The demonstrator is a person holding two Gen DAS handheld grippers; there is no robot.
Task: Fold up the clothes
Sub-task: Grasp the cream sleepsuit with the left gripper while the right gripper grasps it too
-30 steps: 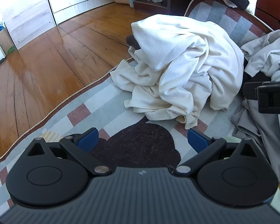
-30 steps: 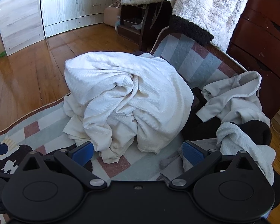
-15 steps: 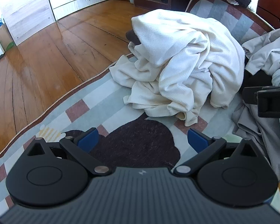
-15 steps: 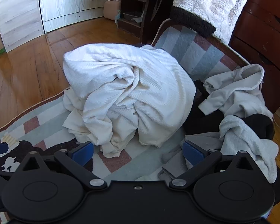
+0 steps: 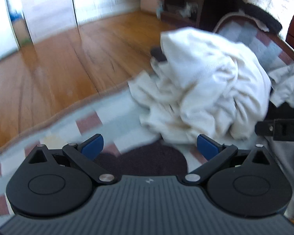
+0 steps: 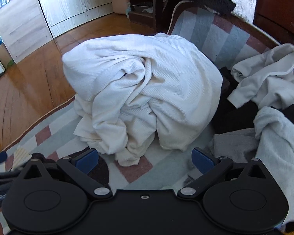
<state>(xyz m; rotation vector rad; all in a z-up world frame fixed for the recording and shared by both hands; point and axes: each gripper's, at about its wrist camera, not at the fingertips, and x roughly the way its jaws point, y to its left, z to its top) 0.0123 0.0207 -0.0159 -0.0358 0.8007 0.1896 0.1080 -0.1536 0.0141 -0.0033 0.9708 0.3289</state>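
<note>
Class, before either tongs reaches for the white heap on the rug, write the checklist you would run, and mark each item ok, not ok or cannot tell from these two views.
1. Left tongs open and holding nothing: ok.
2. Right tongs open and holding nothing: ok.
3. White waffle garment within both views, ahead of both tongs: ok.
4. A hem, collar or sleeve findable for a clean grasp: cannot tell; it lies bunched in a heap.
5. Garment free of the others: cannot tell; a dark piece shows at its far edge, grey clothes lie beside it.
6. Left view sharp enough to aim: not ok, blurred.
</note>
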